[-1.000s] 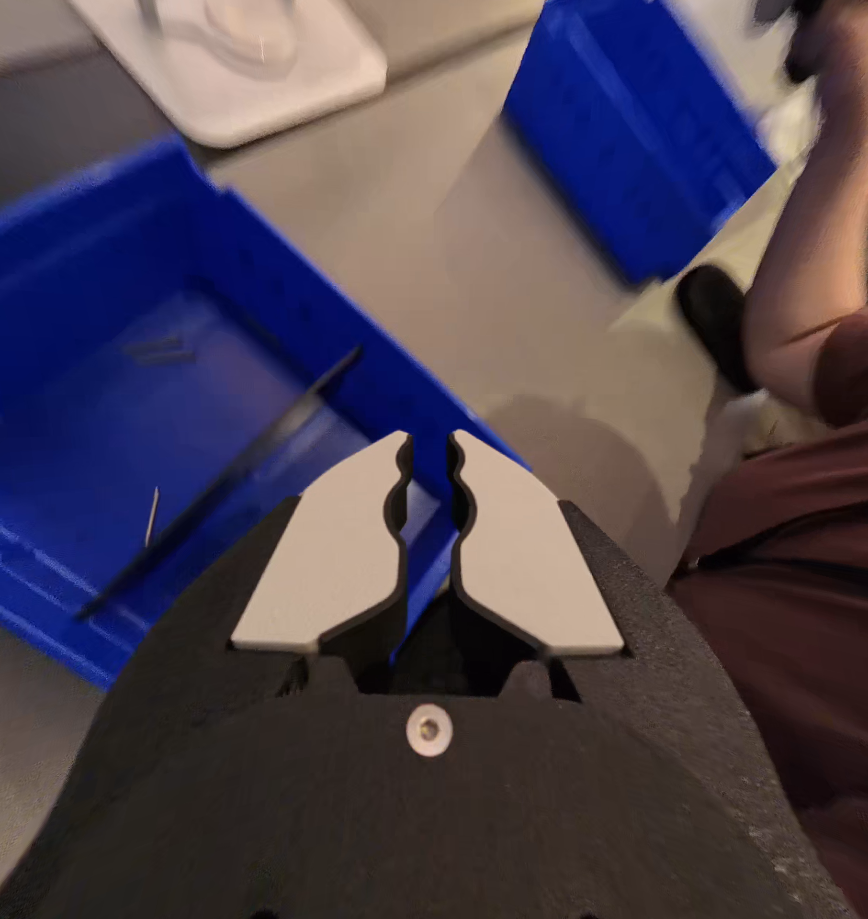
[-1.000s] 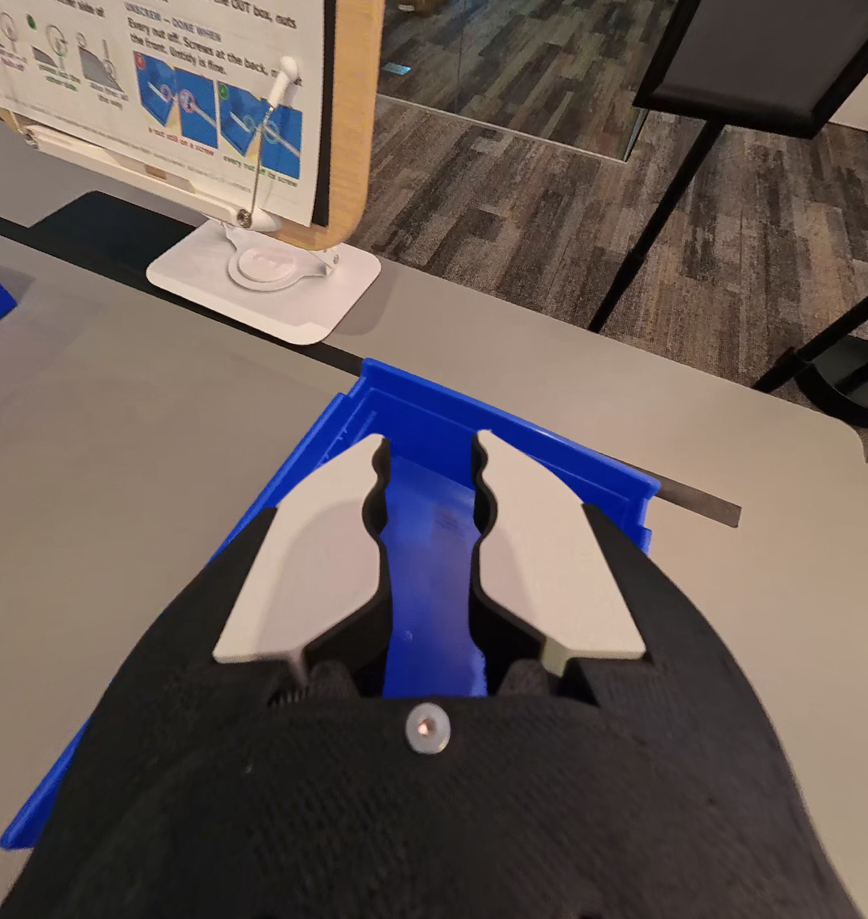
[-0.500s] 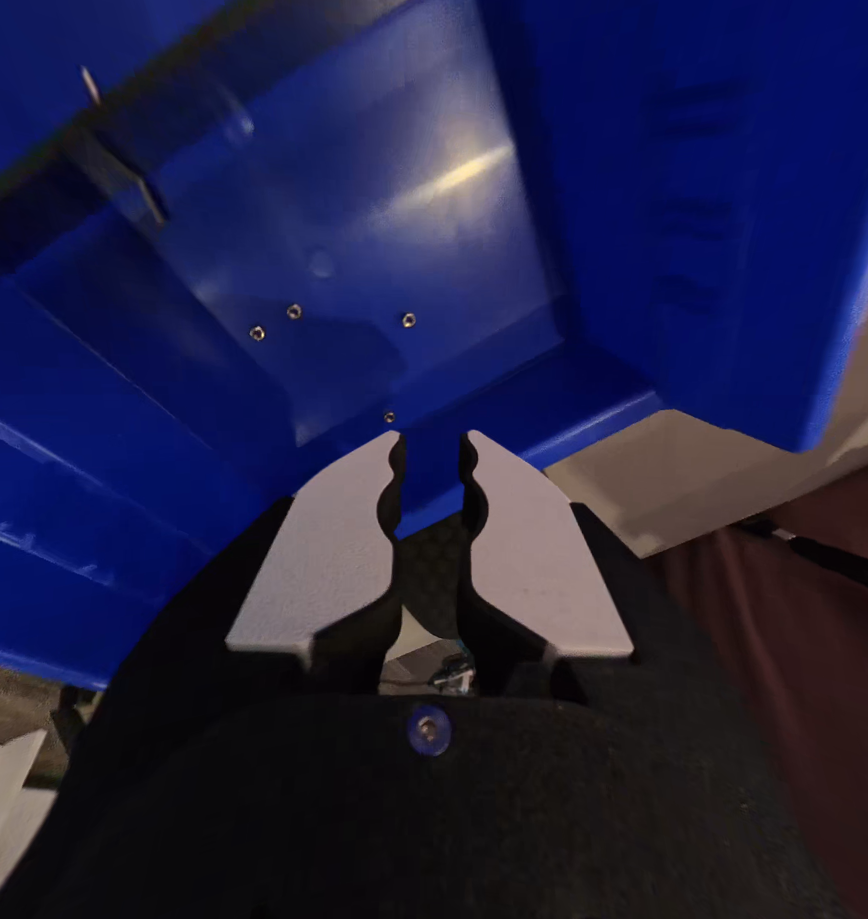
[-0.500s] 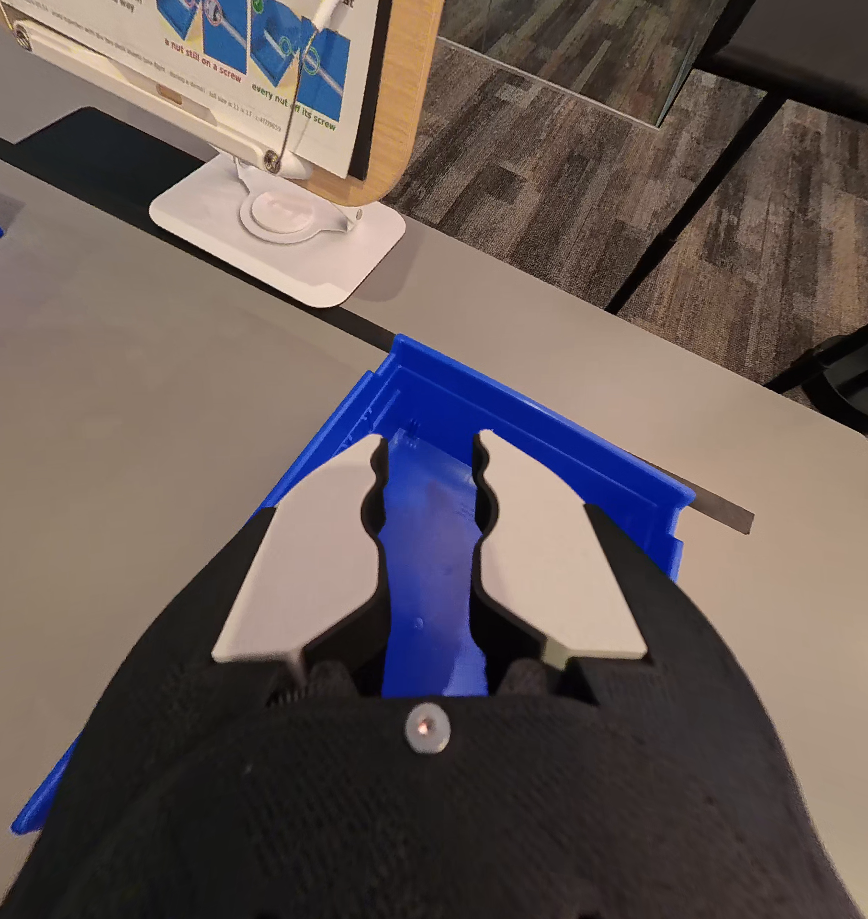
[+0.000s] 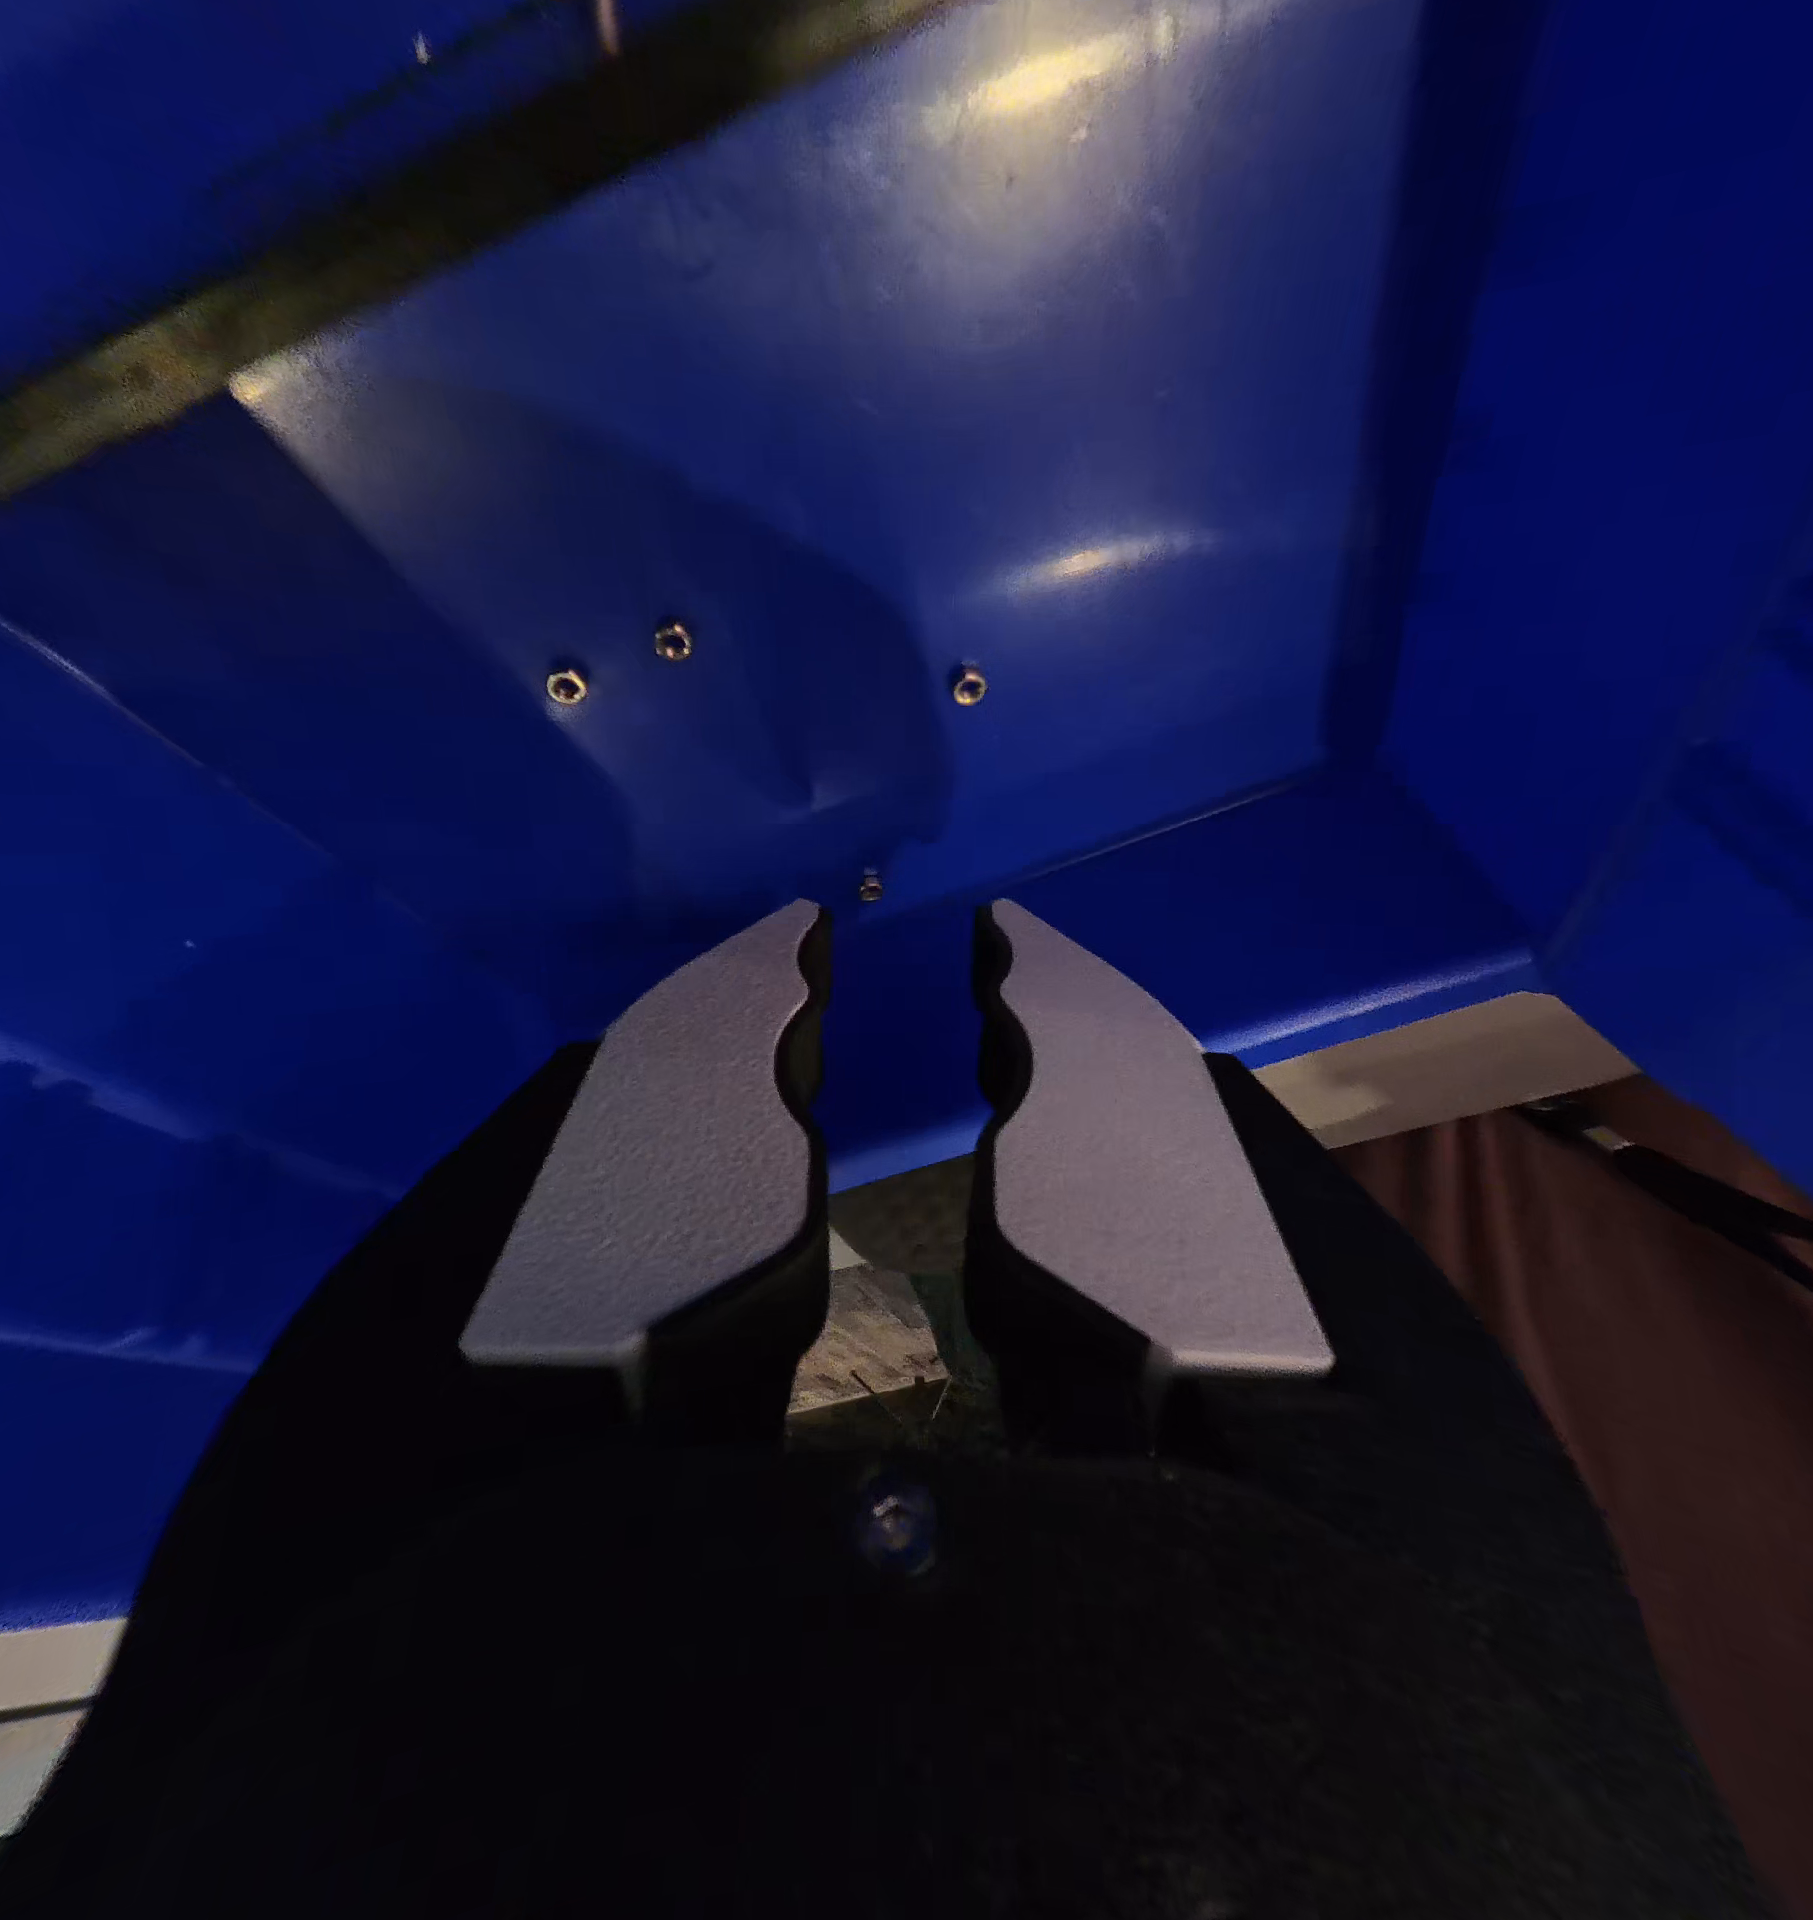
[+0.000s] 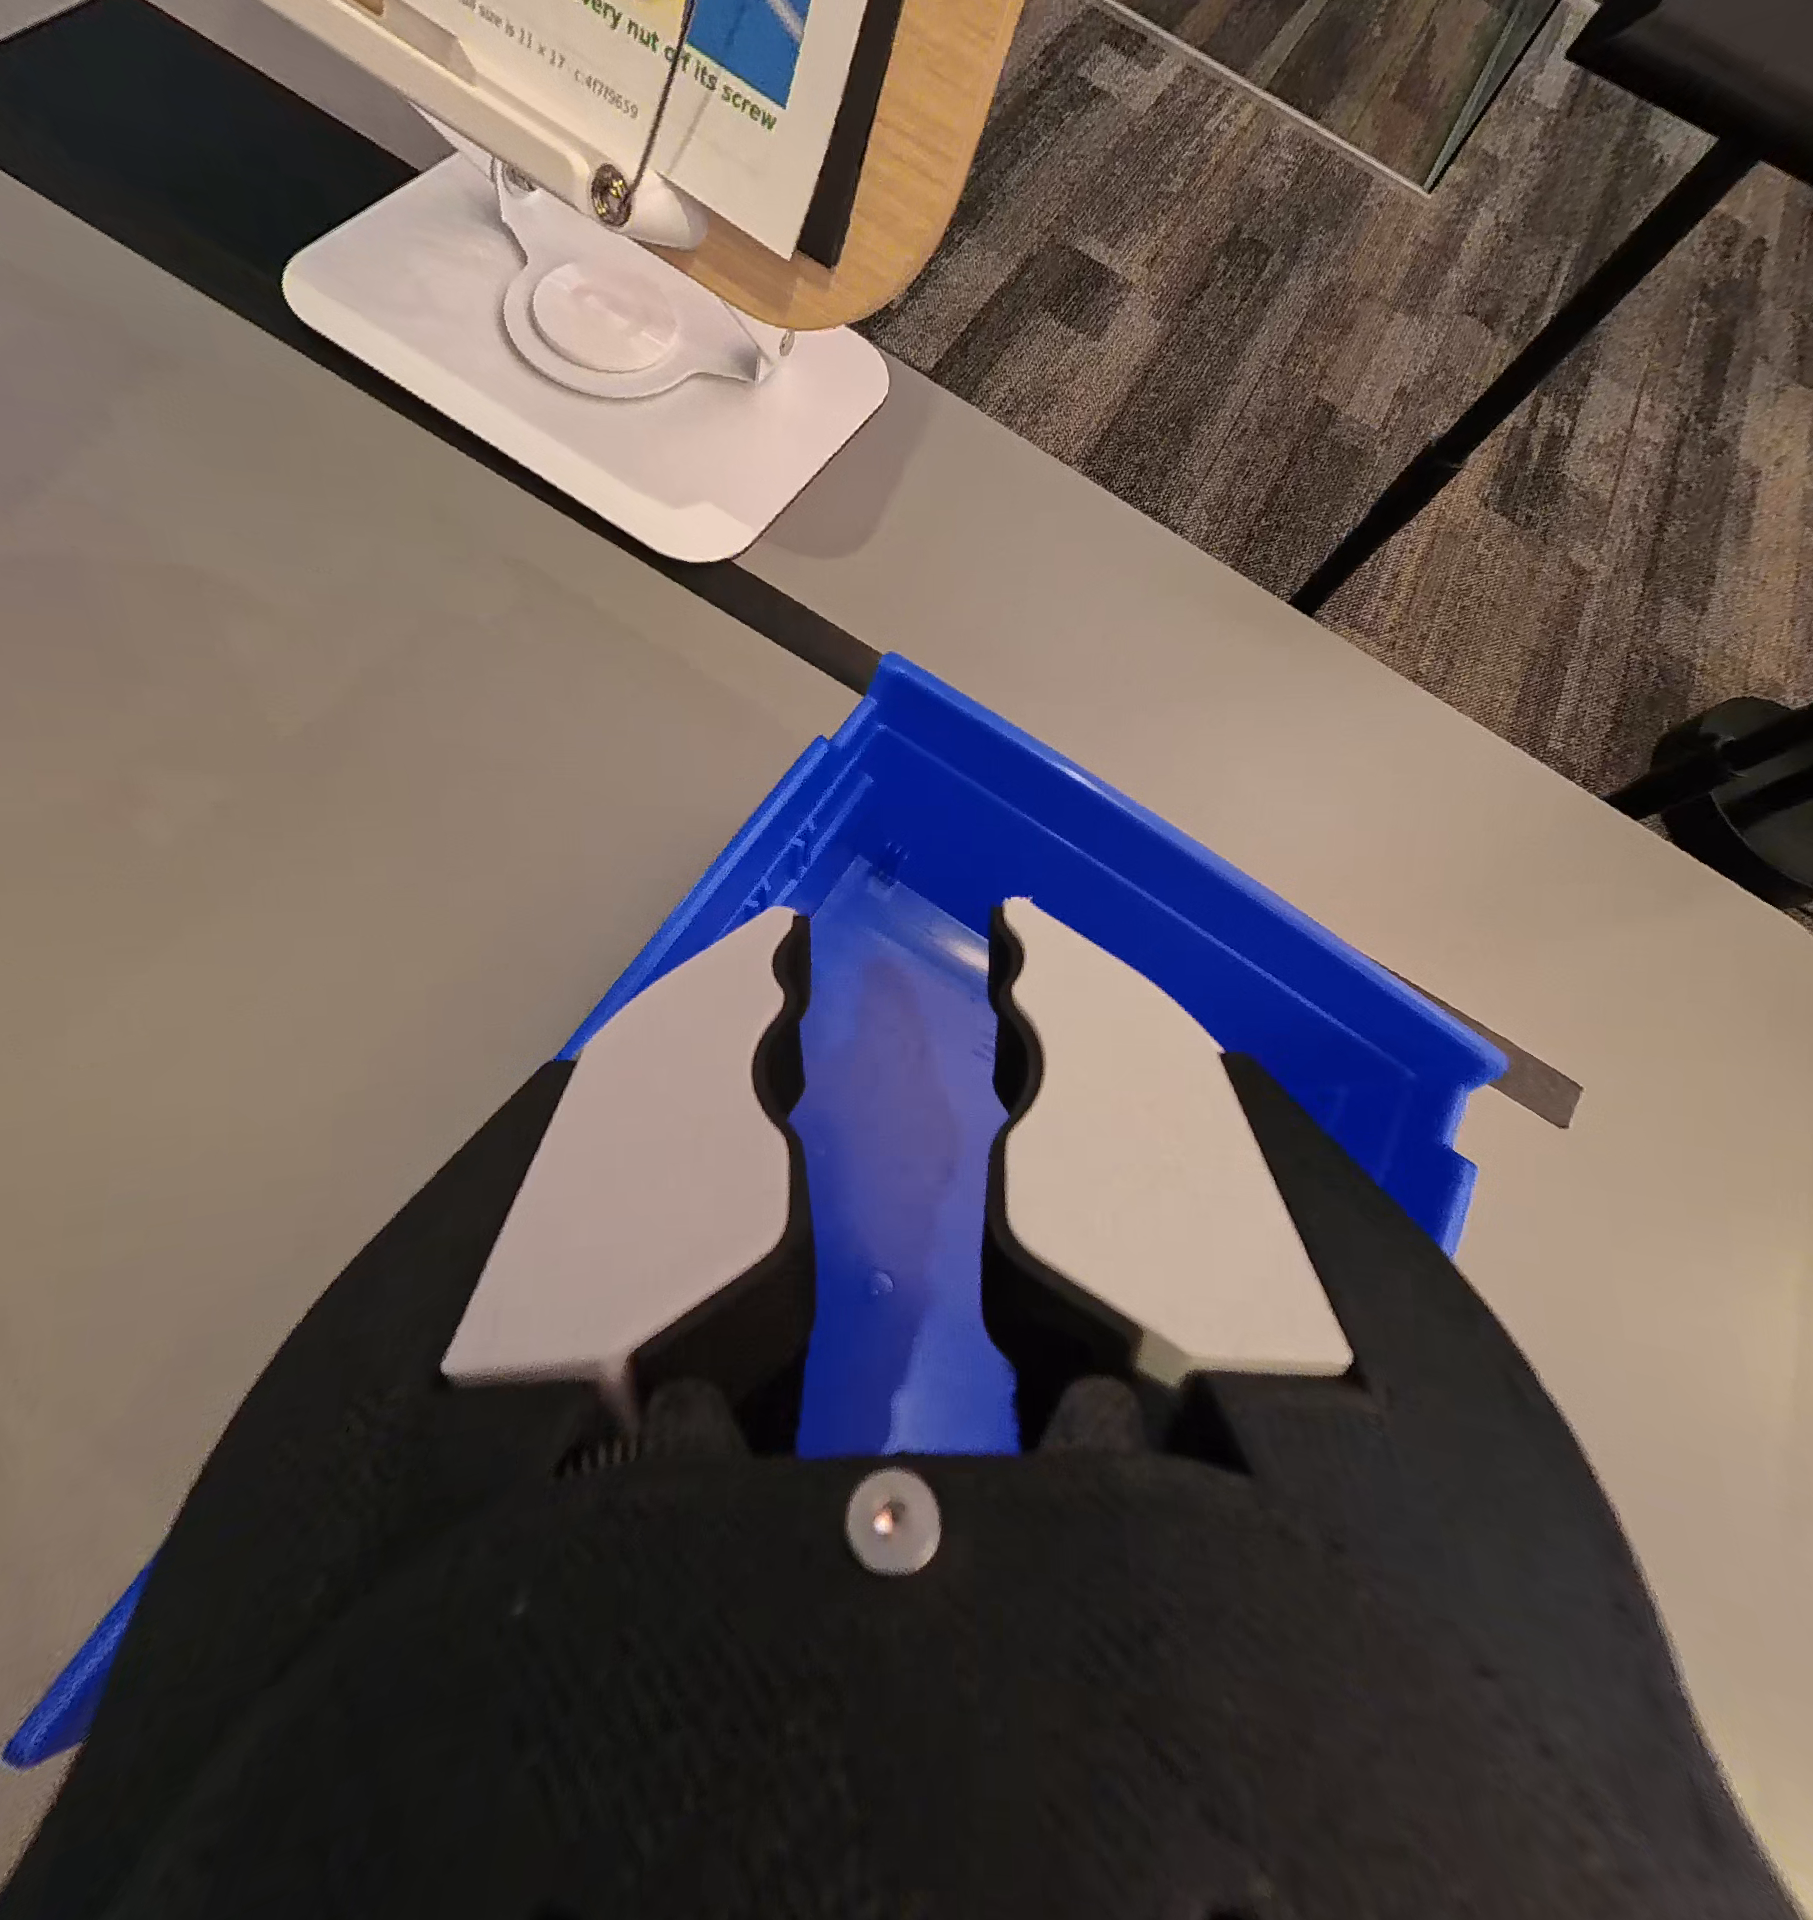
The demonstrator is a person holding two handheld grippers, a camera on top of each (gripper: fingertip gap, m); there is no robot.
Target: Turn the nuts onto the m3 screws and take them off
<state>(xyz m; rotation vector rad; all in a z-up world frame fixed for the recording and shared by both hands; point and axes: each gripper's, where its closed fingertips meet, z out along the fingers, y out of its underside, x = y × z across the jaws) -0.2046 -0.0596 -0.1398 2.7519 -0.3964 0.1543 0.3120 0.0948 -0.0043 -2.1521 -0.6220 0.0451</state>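
Grey bench [image 6: 362, 831], matte, with a dark seam running across beyond the fingers [image 6: 611, 1174]. Blue bin [image 6: 1141, 894] resting on it directly under and ahead of the fingers. White stand base [image 6: 611, 436] farther off, up-left of the fingertips, straddling the seam.

A grey surface [image 6: 258, 790] meets dark patchwork carpet floor [image 6: 1245, 343]. Black furniture legs [image 6: 1504, 395] stand there, and a white-based wooden sign stand [image 6: 611, 416] sits on the surface.

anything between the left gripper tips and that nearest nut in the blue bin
Nothing: in the left wrist view only bare blue bin floor separates the open left hand-held gripper from the nearest nut.
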